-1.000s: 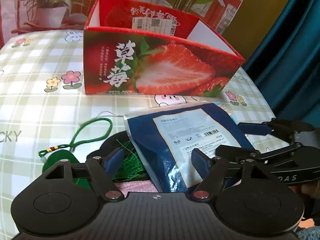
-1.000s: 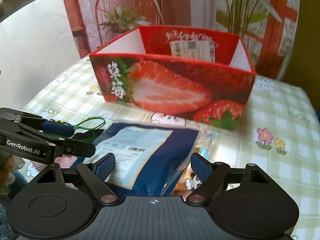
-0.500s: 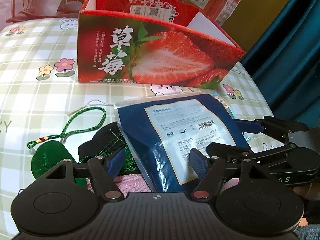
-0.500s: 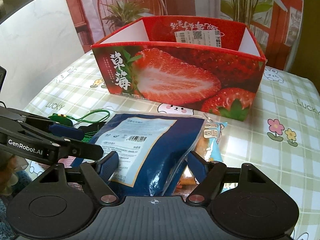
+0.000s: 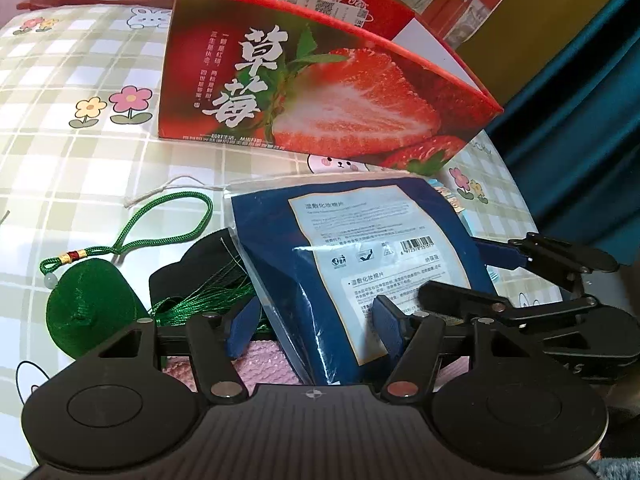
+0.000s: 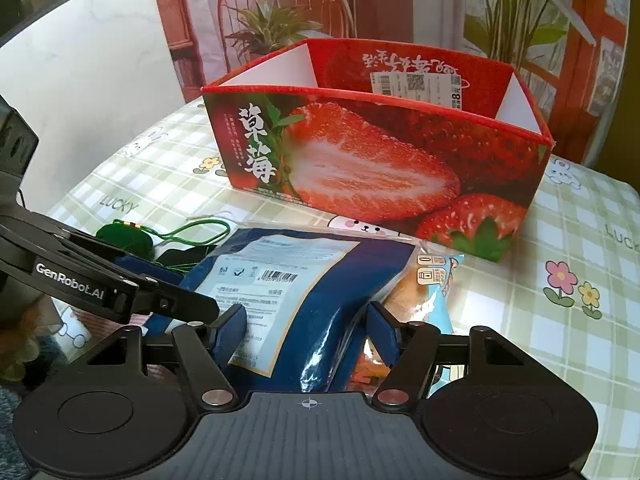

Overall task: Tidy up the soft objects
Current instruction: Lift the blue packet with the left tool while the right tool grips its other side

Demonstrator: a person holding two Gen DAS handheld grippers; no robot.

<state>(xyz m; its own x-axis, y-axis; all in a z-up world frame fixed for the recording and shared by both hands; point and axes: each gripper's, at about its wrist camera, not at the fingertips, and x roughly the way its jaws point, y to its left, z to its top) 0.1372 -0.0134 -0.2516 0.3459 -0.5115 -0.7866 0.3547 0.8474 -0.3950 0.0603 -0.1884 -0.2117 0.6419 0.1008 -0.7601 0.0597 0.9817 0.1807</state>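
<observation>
Both gripper sets, left gripper (image 5: 312, 326) and right gripper (image 6: 306, 330), are closing around the glossy, crinkled blue pouch (image 5: 360, 248), pads not yet pressing.

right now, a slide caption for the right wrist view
Right hand-held gripper closing around a blue pouch before the strawberry box.

Each gripper is matte black: a ribbed housing at 6 o'clock bears a small white crosshair mark, flanked by two round discs. Angled link arms with silver pivot screws carry dark blue pads. The left gripper (image 5: 316, 322) shows "GenRobot.AI" in white on its side; the right gripper (image 6: 308, 330) looks alike.
</observation>
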